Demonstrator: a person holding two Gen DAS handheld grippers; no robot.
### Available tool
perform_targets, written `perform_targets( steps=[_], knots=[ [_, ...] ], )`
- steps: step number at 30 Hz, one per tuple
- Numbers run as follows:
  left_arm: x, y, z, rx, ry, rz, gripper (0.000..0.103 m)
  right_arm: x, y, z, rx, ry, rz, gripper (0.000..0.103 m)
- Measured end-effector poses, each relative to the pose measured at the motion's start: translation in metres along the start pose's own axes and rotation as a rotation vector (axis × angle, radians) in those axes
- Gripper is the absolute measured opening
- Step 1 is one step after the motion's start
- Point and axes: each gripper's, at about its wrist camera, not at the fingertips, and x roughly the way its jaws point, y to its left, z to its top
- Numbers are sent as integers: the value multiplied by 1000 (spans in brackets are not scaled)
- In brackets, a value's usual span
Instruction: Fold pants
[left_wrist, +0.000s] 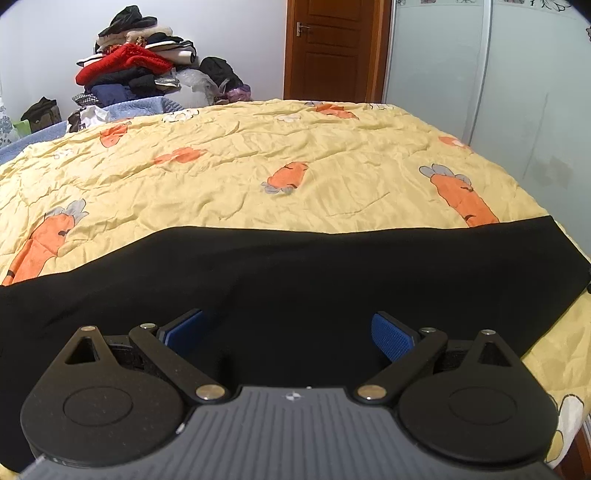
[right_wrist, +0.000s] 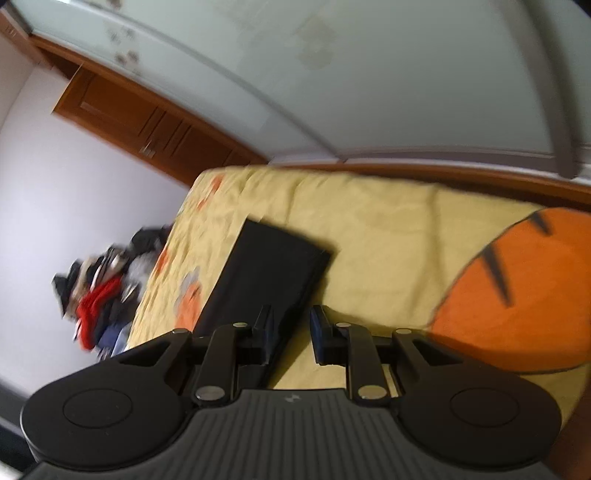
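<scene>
The black pants (left_wrist: 295, 273) lie in a long strip across the carrot-print quilt (left_wrist: 258, 166), long axis running side to side. The left gripper (left_wrist: 291, 332) hovers above them, jaws spread wide and empty. The right gripper (right_wrist: 291, 332), jaws slightly parted, holds nothing beside the strip's edge.

Soft, matt black cloth for the pants (left_wrist: 280, 280). Crinkly, quilted yellow cloth for the bedspread (left_wrist: 240, 162). Shiny brown wood on the door (left_wrist: 328, 48). Smooth frosted glass on the wardrobe (left_wrist: 524, 92). Bumpy blue rubber on the pads (left_wrist: 393, 336).
</scene>
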Motion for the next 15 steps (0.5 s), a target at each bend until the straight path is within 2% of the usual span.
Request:
perform_targets(
  steps=[4, 7, 12, 14, 15],
  knots=[
    [5, 0, -1, -15, 15, -1, 98, 3, 2, -3, -35, -12, 57, 49],
    [8, -3, -3, -20, 28, -18, 98, 18, 15, 2, -73, -20, 61, 60],
    [12, -8, -7, 18, 59, -31, 98, 28, 16, 6, -42, -71, 69, 60],
    [13, -8, -7, 22, 66, -45, 98, 31, 16, 6, -41, -91, 53, 52],
    [13, -9, -7, 26, 66, -50, 98, 34, 17, 5, -51, -85, 38, 41]
  ],
)
